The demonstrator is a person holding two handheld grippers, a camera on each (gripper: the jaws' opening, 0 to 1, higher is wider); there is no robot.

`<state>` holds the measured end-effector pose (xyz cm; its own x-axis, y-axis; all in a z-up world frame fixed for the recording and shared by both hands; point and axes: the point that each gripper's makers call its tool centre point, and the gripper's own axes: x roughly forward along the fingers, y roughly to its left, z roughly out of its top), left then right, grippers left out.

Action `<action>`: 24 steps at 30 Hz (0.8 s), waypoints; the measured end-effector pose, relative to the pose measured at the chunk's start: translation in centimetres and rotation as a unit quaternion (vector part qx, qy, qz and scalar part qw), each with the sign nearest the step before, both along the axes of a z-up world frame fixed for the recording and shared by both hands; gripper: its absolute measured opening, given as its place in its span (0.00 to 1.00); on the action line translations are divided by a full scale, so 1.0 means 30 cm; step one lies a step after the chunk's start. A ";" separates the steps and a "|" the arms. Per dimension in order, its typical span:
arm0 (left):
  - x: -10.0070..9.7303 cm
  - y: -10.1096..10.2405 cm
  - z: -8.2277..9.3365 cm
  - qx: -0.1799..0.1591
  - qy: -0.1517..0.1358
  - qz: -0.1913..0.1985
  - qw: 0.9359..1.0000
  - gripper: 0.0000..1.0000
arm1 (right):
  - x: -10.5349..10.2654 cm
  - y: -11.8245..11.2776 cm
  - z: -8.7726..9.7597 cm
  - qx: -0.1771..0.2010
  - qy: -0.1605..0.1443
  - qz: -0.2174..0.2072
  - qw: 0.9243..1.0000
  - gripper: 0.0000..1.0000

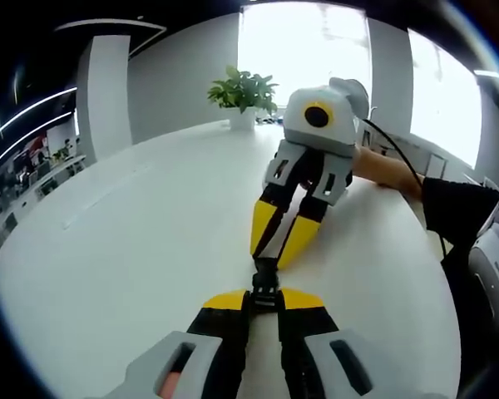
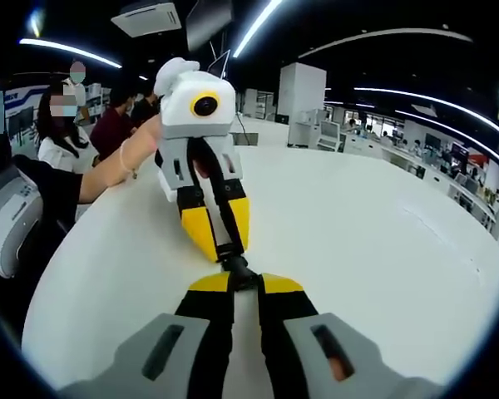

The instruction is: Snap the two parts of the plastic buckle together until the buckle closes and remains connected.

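Observation:
A small black plastic buckle [image 1: 264, 278] sits just above the white table, pinched from both ends. In the left gripper view my left gripper [image 1: 264, 298] rises from the bottom, its yellow-tipped jaws shut on the near buckle part. My right gripper [image 1: 276, 249] comes down from the upper right, shut on the far part and its black strap. In the right gripper view the buckle [image 2: 235, 268] lies between my right gripper [image 2: 234, 283] and the left gripper [image 2: 224, 245]. The two parts meet tip to tip. I cannot tell whether they are latched.
The round white table [image 1: 125, 249] spreads wide on all sides. A potted plant [image 1: 243, 90] stands at its far edge. A person's hand [image 1: 387, 170] and arm [image 2: 108, 174] hold the grippers. Other people [image 2: 116, 120] stand beyond the table, near desks and screens.

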<state>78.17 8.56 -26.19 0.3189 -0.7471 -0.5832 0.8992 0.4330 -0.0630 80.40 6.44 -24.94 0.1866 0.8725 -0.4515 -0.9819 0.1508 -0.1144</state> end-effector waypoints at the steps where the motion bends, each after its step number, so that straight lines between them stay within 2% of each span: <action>1: 0.000 0.000 0.000 0.001 -0.001 0.001 1.000 0.12 | 0.001 0.001 0.000 -0.001 -0.002 -0.003 1.000 0.11; 9: -0.001 0.000 0.000 0.003 -0.001 0.003 1.000 0.12 | 0.004 0.005 0.002 -0.013 -0.015 -0.015 1.000 0.11; 17: 0.002 0.004 0.002 0.000 -0.009 -0.006 1.000 0.14 | 0.002 0.007 0.004 -0.017 -0.040 0.002 0.999 0.11; 24: 0.001 0.012 0.003 0.001 -0.008 -0.008 1.000 0.16 | 0.003 0.000 0.003 -0.015 -0.043 0.011 0.999 0.12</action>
